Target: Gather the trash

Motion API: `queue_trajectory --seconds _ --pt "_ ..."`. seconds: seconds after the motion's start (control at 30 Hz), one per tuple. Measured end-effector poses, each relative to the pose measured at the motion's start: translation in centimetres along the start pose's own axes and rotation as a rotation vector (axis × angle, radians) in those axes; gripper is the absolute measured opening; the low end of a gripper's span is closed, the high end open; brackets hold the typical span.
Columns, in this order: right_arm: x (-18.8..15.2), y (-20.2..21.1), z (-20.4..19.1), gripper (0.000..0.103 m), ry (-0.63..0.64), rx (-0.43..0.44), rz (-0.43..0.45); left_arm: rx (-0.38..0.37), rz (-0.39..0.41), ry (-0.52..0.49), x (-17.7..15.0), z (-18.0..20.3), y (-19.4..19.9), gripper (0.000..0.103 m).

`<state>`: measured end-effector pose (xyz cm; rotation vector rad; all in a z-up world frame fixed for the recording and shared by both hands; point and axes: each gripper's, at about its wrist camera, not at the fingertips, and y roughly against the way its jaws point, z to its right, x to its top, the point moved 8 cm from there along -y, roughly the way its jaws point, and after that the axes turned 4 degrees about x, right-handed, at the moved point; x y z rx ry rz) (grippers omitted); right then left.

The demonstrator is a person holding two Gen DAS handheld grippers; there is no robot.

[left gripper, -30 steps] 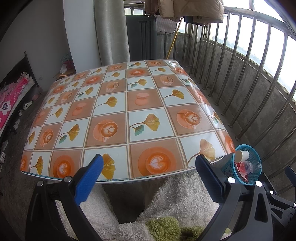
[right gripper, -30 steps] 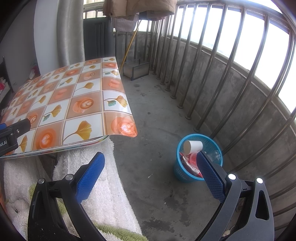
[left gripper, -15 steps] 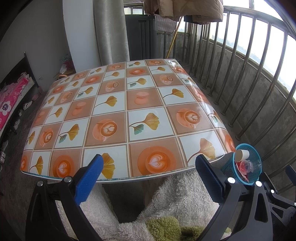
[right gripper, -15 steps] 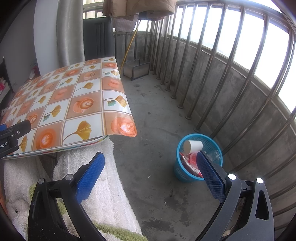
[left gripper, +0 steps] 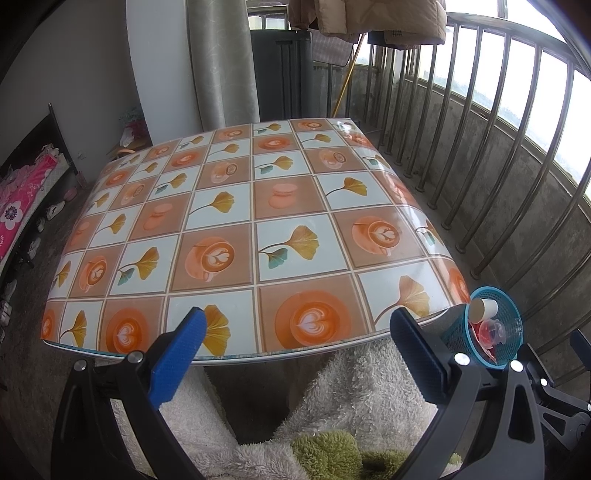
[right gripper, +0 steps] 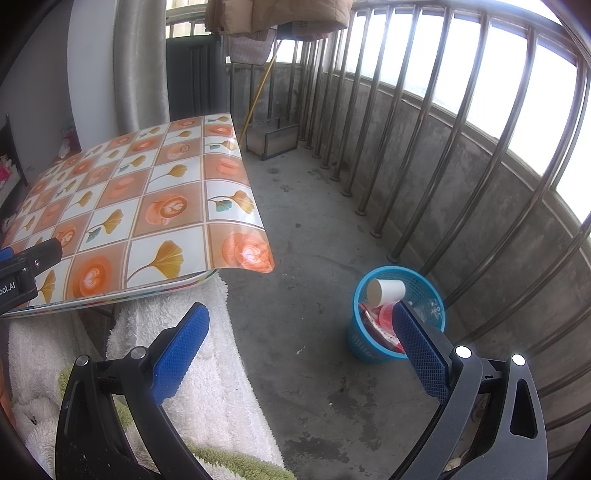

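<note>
Nothing has shifted since the earlier frames: we hold the left tool point(left gripper: 295, 354) and right tool point(right gripper: 301, 345) with jaws apart, empty. Trash lies in the blue basket point(right gripper: 428, 291), nearest our right tool; table point(left gripper: 236, 206) bare.

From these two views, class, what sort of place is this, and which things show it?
Probably a home balcony: a curved metal railing over a low concrete wall, clothes hanging overhead, a table with a coffee-and-leaf patterned cover, and a small blue plastic trash basket on the concrete floor.
</note>
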<state>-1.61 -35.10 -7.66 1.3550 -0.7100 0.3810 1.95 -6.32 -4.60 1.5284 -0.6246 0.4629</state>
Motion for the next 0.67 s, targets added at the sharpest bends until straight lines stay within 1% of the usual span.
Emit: queue_trajectory --seconds 0.67 --pt "0.2 -0.3 -1.2 0.095 -0.01 0.014 0.0 -0.001 -0.008 -0.008 0.3 -0.3 0.0 0.097"
